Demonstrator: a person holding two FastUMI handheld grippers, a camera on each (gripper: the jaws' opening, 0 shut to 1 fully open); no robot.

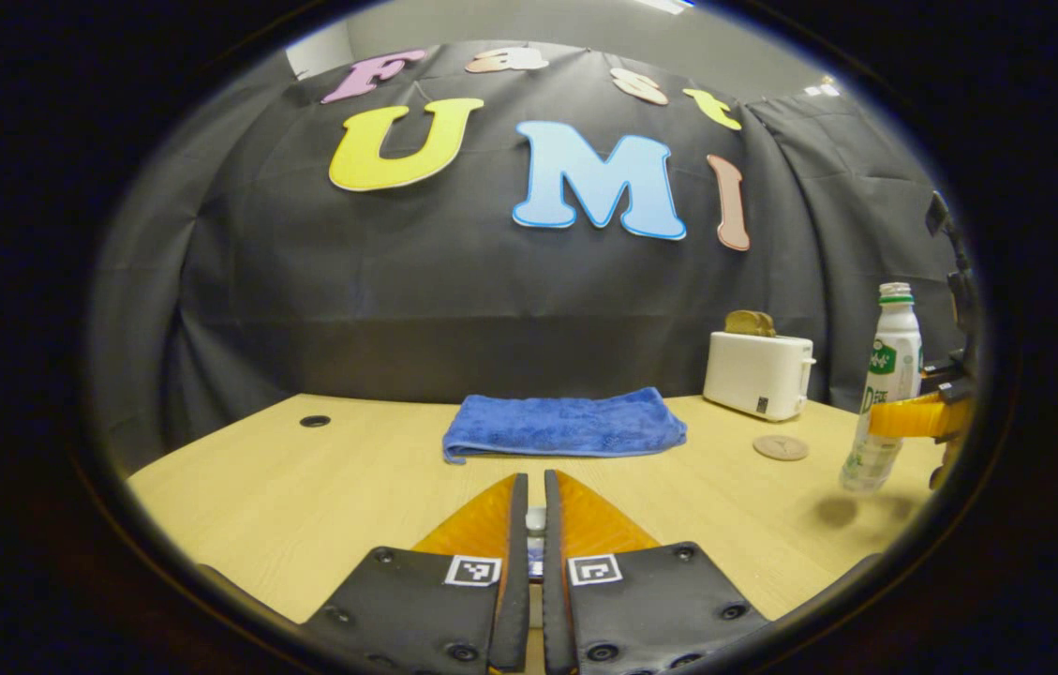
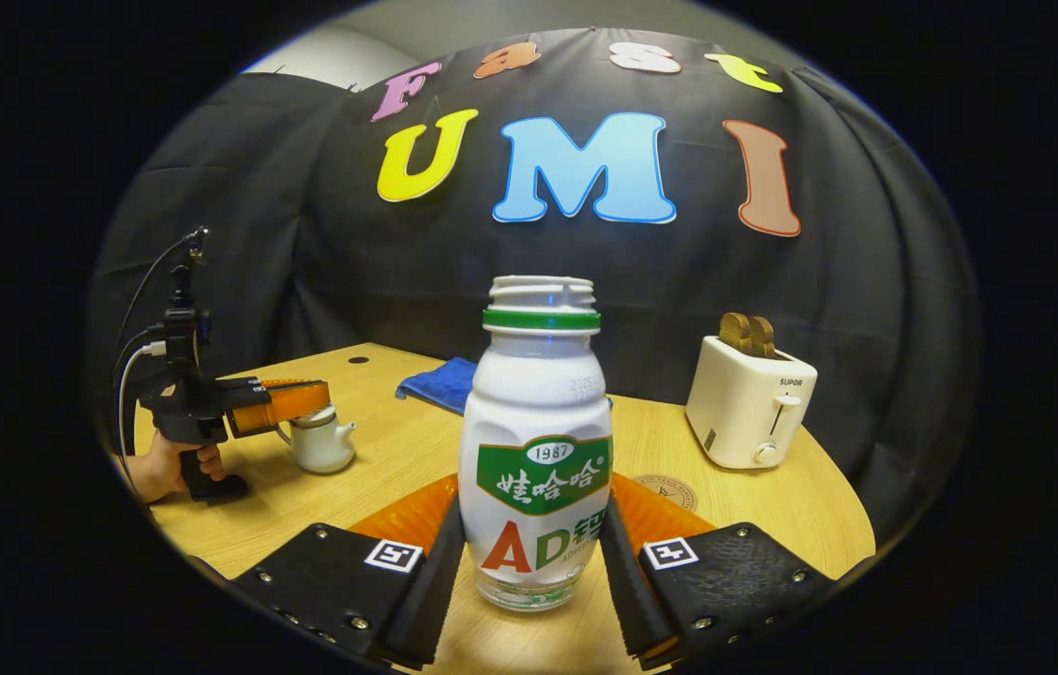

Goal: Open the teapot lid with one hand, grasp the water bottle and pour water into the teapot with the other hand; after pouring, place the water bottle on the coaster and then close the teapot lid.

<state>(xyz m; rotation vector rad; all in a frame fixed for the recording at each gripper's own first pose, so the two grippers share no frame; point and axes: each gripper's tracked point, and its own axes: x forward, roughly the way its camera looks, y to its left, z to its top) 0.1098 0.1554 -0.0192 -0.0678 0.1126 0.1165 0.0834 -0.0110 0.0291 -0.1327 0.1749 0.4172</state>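
right gripper (image 2: pixel 533 562) jaws clamp water bottle (image 2: pixel 536 441) mid-body | light, slick plastic, uncapped | left gripper (image 1: pixel 529 534) jaws pinch teapot lid knob (image 1: pixel 535 518)

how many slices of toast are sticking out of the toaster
2. Both slices of toast stand side by side in the top of the white toaster, at the back right of the table behind the bottle. Any more down inside the slots would be hidden.
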